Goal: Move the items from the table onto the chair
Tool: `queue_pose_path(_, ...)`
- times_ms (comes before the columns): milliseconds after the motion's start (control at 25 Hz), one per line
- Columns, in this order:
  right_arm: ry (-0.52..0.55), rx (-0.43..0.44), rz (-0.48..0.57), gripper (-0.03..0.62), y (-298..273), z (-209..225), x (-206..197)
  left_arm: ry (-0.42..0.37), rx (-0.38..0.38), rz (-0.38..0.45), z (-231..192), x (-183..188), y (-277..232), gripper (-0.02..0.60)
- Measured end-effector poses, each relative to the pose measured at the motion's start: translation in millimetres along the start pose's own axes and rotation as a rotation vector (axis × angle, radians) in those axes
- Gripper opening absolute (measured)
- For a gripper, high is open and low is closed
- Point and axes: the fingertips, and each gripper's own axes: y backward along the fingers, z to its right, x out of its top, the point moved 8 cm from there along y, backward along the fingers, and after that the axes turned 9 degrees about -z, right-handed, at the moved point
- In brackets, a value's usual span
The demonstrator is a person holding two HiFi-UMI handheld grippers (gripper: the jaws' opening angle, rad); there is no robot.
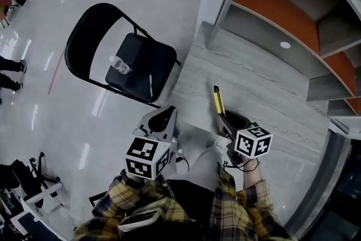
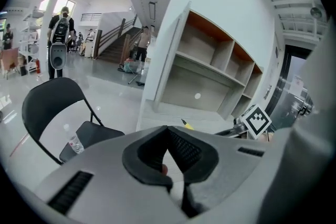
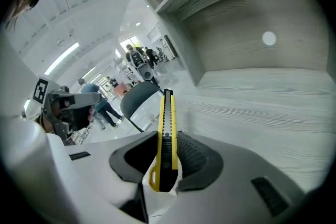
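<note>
Slim yellow utility knife (image 3: 167, 123) with a black centre rail — clamped edgewise in the right gripper (image 3: 167, 157), held over the grey wood-grain table (image 1: 265, 93). Left gripper (image 2: 169, 139) clenched tight. A clear bottle (image 1: 119, 65) lies on the black folding chair (image 1: 148, 70).

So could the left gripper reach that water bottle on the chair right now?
Probably yes: nothing stands between the left gripper and the water bottle on the chair, though its jaws are shut.
</note>
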Motion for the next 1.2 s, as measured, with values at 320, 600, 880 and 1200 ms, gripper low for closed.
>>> queue_pose_path(320, 0.095, 0.125, -0.132, 0.126, -152, -123, 41, 0.179, 0.122, 0.035, -142, -39, 43, 0.002)
queue_pose_path(600, 0.131, 0.199, -0.238, 0.126, -269, -198, 38, 0.372, 0.225, 0.046, -216, -98, 64, 0.002)
queue_pose_path(880, 0.056, 0.103, -0.268, 0.126, -385, -187, 13, 0.483, 0.276, 0.011, -261, -160, 55, 0.003)
queue_pose_path(1200, 0.004, -0.091, -0.307, 0.126, -497, -118, -23, 0.585, 0.315, -0.067, -281, -226, 42, 0.002)
